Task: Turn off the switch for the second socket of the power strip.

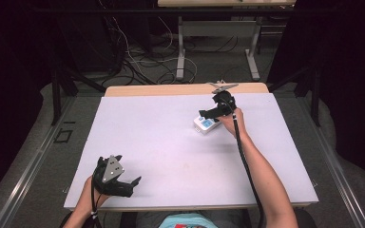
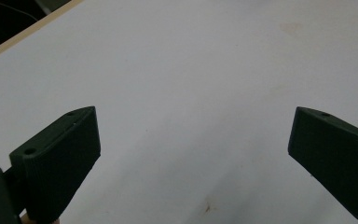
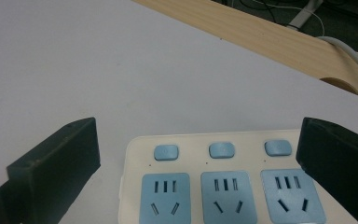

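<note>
Two grippers work over a white sheet (image 1: 171,137) that covers most of a wooden table (image 1: 171,89), whose bare far edge shows beyond the sheet. The left gripper (image 1: 123,183) sits at the near left corner of the sheet, held in the person's left hand (image 1: 97,190), with its grey three-cornered plate facing up; in the left gripper view its two black jaws stand wide apart over bare white sheet, with nothing between them. The right gripper (image 1: 208,114) is at the far right of the sheet, held at the end of an outstretched arm, right over a white power strip (image 1: 205,124) that lies on the sheet. In the right gripper view the power strip (image 3: 223,182) shows three blue sockets in a row, each with a blue switch on its far side; the jaws are spread wide, one on each side of the strip, and whether they touch it cannot be told. A pale cable (image 3: 349,52) crosses the bare wood beyond.
</note>
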